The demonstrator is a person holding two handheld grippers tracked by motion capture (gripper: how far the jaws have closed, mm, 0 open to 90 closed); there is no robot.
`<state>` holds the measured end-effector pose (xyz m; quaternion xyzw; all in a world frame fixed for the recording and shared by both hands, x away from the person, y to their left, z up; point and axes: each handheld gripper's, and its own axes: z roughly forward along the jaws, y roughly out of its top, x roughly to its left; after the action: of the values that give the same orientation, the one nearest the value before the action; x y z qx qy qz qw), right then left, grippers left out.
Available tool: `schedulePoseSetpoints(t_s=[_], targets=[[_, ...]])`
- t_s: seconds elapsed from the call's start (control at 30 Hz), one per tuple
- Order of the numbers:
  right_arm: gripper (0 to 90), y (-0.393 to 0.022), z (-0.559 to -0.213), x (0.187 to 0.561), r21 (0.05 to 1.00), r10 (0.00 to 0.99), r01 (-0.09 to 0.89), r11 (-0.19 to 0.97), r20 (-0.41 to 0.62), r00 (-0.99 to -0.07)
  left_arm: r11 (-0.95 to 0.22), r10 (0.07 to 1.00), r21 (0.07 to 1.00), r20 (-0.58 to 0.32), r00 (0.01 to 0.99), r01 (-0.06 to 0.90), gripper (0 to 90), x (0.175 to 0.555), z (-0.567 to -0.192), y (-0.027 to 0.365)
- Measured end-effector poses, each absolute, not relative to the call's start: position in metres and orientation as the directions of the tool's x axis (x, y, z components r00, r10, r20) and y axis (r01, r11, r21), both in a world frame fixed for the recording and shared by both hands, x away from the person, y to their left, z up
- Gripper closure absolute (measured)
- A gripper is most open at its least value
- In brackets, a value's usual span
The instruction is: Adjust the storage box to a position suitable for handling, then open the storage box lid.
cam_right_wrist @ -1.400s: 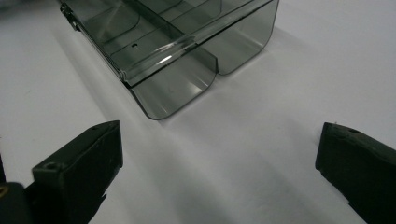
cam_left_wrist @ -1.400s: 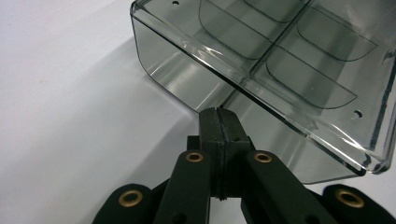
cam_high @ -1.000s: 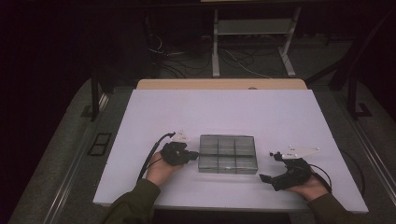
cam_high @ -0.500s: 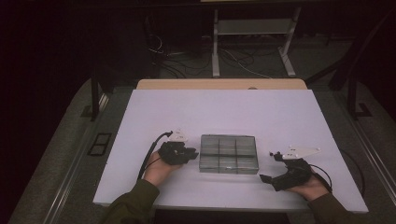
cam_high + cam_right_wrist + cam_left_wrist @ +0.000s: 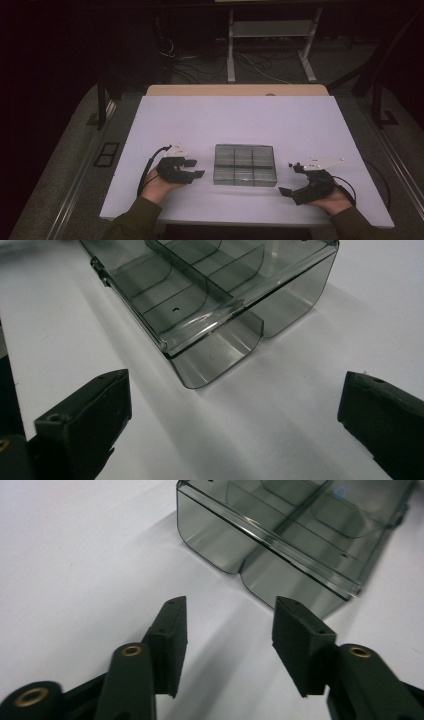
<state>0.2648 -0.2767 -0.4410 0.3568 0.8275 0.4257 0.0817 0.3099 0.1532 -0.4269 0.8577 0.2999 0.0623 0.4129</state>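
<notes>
While my two claws rest near the front edge of the white table [image 5: 240, 115], the smoked clear compartment box [image 5: 245, 165] lies between them, closer to the front edge than the back and about midway between the side edges. My left claw [image 5: 195, 169] has just been opening; its jaws now stand partly apart with nothing between them, short of the box's near wall [image 5: 260, 565]. My right claw [image 5: 292, 177] stands wide and empty, aimed at the opposite corner [image 5: 215, 355]. I judge the step to be a release or re-grip of the box: to do it well, I should meet a wall squarely, since thin slick plastic may slide. Beyond the box, bare tabletop runs to the back edge [image 5: 237, 95], giving ample room to push forward; the front edge lies close behind my hands.
</notes>
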Motion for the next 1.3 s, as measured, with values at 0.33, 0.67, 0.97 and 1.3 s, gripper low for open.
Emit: schedulePoseSetpoints(t_s=[0.33,0.67,0.97,1.3], targets=[[1.3,-0.277,-0.439,0.266,0.766,0.658,0.52,0.377,0.174,-0.733,-0.471,0.573,0.76,-0.123,0.81,0.449,31.6,0.285,-0.429,0.165],[11.1,-0.275,-0.438,0.262,0.765,0.645,0.514,0.386,0.174,-0.744,-0.475,0.573,0.756,-0.122,0.81,0.45,21.7,0.282,-0.435,0.167],[34.0,-0.274,-0.436,0.258,0.771,0.606,0.493,0.403,0.179,-0.775,-0.478,0.578,0.752,-0.12,0.807,0.454,14.2,0.282,-0.437,0.165],[76.3,-0.273,-0.435,0.255,0.777,0.566,0.467,0.423,0.176,-0.805,-0.474,0.58,0.75,-0.127,0.805,0.461,10.1,0.283,-0.438,0.164]])
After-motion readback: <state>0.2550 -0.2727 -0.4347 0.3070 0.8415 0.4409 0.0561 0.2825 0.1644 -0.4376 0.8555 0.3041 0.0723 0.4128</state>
